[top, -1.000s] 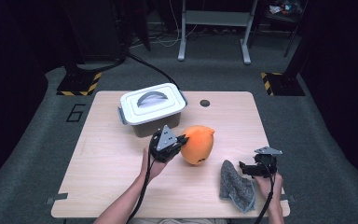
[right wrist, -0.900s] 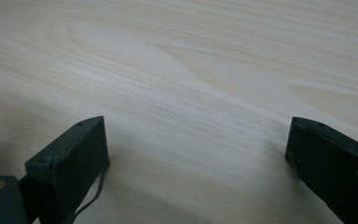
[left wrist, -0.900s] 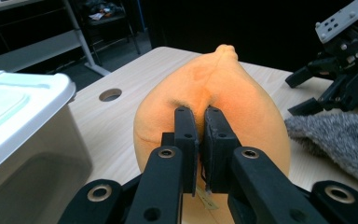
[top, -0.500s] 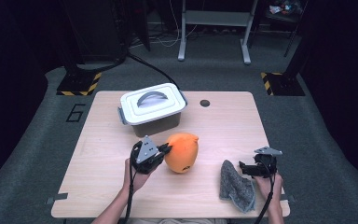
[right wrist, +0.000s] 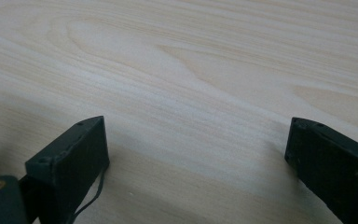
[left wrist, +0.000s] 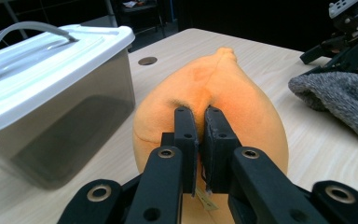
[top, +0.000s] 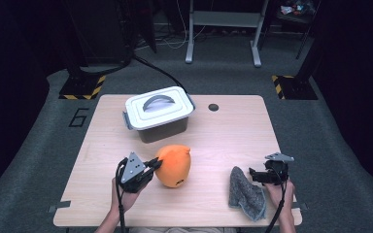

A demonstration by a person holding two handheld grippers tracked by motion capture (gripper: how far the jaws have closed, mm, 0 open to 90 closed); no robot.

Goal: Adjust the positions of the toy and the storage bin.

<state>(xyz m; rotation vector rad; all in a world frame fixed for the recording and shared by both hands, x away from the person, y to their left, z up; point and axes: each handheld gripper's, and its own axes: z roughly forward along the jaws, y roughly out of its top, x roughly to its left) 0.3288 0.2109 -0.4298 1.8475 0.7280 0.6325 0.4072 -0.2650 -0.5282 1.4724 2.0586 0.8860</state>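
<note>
The left hand (top: 126, 194) is reaching in from the near edge, its left gripper (top: 151, 165) pointing right and pinching a fold of the orange plush (top: 174, 165). The plush is lying plump on the table (top: 223, 131), in front of the box (top: 158, 112). The right gripper (top: 252, 175) is resting wide open, empty, beside the grey cloth (top: 245, 191).

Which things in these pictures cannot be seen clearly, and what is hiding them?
- Orange plush: in the left gripper view, its near underside is hidden behind the left hand-held gripper, shut on a pinch of its fabric.
- Box: the lid covers its contents in the high view.
- Grey cloth: cut off by the right edge of the left gripper view.
- Right hand-held gripper: the bottom edge cuts its open jaws.
</note>
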